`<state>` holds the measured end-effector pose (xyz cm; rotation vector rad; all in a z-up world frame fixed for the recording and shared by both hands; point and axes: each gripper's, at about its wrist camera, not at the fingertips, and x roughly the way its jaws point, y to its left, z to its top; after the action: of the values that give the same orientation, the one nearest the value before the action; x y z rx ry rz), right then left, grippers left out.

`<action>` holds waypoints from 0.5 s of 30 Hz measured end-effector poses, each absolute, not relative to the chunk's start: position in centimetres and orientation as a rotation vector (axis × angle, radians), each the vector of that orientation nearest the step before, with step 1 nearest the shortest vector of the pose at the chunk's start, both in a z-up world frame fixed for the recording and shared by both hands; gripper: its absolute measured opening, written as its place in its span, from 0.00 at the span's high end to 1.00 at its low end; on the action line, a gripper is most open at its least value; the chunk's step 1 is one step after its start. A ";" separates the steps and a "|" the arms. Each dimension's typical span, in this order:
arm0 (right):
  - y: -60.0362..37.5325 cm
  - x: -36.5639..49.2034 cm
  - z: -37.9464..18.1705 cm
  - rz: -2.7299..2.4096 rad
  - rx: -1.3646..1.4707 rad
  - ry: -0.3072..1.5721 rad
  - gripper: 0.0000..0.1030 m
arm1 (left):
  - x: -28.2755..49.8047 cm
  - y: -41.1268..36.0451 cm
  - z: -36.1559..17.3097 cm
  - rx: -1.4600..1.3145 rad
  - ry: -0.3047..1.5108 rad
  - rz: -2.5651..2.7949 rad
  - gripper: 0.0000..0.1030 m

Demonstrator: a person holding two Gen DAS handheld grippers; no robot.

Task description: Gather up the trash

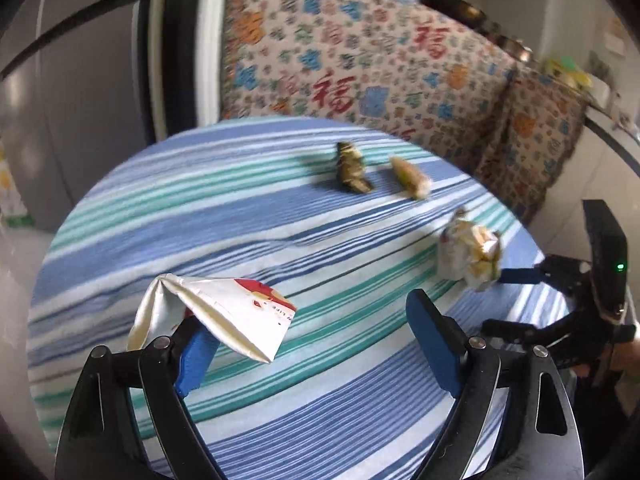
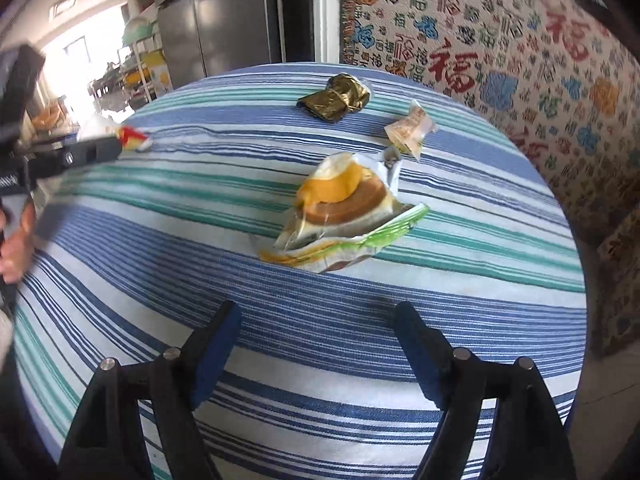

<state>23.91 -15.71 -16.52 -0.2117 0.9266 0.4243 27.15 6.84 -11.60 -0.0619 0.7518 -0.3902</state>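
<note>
On the striped round table [image 1: 280, 216] lie several wrappers. A white and red folded wrapper [image 1: 224, 312] drapes over the left finger of my left gripper [image 1: 316, 336], which is open; it also shows in the right wrist view [image 2: 134, 138]. A crumpled white, orange and green wrapper [image 2: 344, 212] lies ahead of my open, empty right gripper [image 2: 320, 344]; in the left wrist view [image 1: 470, 254] it sits by the right gripper's tip. A dark gold wrapper [image 2: 338, 98] and a small tan wrapper [image 2: 410, 130] lie farther back.
A patterned cloth with red characters [image 1: 360, 60] covers furniture behind the table. A grey fridge [image 2: 224, 20] stands at the back left. The table edge [image 2: 576, 280] curves close on the right. A hand [image 2: 16, 236] holds the left gripper.
</note>
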 end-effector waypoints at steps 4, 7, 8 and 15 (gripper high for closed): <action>-15.6 24.0 -16.5 0.421 -0.196 0.915 0.20 | 26.8 5.3 -11.4 0.038 0.747 -0.381 0.04; -15.7 24.0 -16.5 0.419 -0.194 0.903 0.19 | 27.3 5.3 -12.7 0.076 0.808 -0.376 0.02; -15.7 24.0 -16.5 0.418 -0.195 0.902 0.19 | 28.1 5.4 -14.0 0.093 0.893 -0.360 0.02; -15.7 23.8 -16.5 0.419 -0.193 0.905 0.18 | 27.2 8.8 -14.7 -0.120 1.038 -0.414 0.01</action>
<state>23.78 -15.73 -16.53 -0.1932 0.9046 0.4195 27.20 8.78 -14.68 -0.1201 1.0383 -0.4143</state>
